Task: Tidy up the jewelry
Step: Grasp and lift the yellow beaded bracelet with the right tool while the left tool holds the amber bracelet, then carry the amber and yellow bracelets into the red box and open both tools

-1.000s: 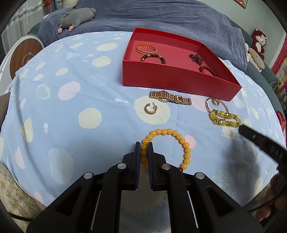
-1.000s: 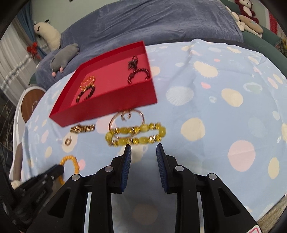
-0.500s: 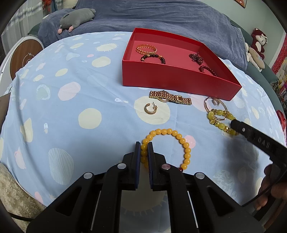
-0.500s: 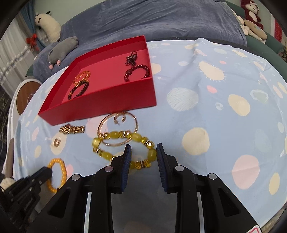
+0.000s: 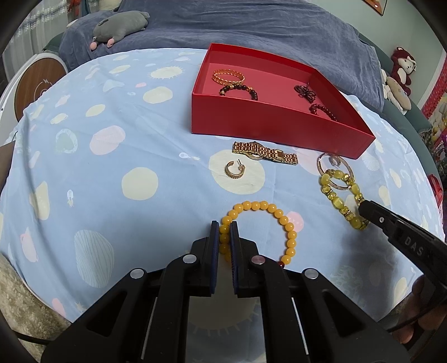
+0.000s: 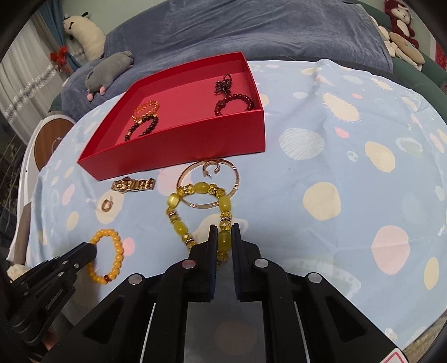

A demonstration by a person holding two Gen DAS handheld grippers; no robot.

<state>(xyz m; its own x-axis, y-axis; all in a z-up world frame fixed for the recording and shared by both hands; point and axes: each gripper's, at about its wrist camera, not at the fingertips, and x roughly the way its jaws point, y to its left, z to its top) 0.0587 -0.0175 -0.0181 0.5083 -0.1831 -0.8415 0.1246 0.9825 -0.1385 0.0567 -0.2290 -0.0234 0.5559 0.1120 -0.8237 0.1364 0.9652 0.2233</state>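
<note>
Where the spotted sheet (image 5: 111, 156) ends, blue bedding (image 5: 251, 25) (plush-strewn) rises.

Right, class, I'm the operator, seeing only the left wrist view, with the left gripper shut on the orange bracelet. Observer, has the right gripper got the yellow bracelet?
Observer: Yes. The right gripper has both fingers closed on one pale bead of the yellow bracelet.
Operator: And what's beyond the grey plush?
Observer: A white plush lies past it, near the curtain.
</note>
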